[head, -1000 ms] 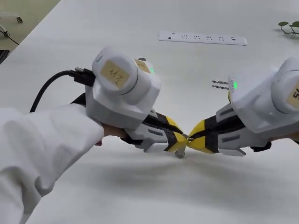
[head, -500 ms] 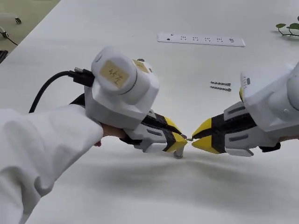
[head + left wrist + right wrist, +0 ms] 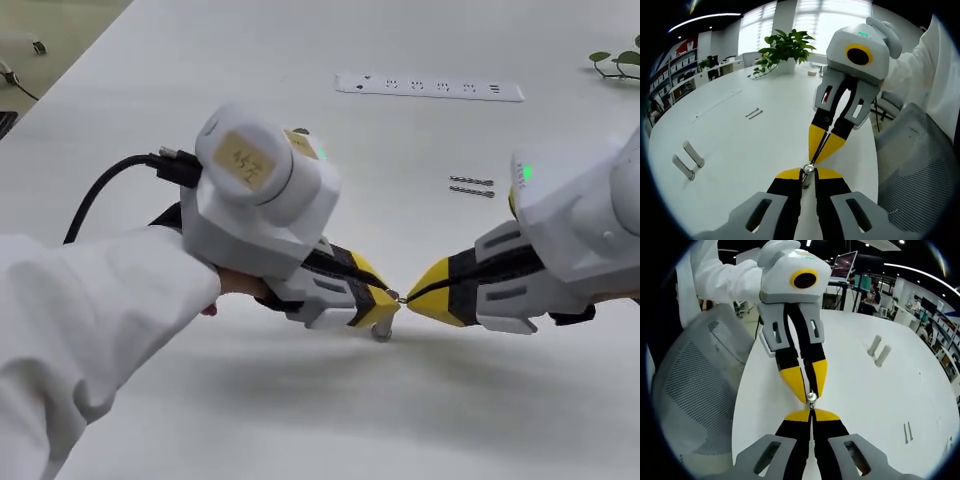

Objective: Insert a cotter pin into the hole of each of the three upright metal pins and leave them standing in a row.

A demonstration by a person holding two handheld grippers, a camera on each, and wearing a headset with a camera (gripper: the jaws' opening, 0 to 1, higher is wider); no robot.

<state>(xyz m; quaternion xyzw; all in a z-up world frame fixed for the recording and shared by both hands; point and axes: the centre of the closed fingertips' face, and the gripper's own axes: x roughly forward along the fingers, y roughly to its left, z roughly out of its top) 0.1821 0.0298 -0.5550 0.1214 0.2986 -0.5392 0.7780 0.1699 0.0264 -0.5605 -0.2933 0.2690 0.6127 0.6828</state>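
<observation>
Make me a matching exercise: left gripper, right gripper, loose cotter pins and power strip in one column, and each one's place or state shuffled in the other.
1 left gripper
2 right gripper
3 loose cotter pins
4 power strip

A far across the table
B shut on a cotter pin
C lying side by side on the table
D shut on the metal pin

Pairs: 1-D, 2-B, 3-C, 4-A

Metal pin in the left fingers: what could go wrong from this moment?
1. If the right gripper pushes the cotter pin sideways, the metal pin could tilt or slip in the left gripper.
2. The thin cotter pin may bend or miss the hole, which I cannot see.
</observation>
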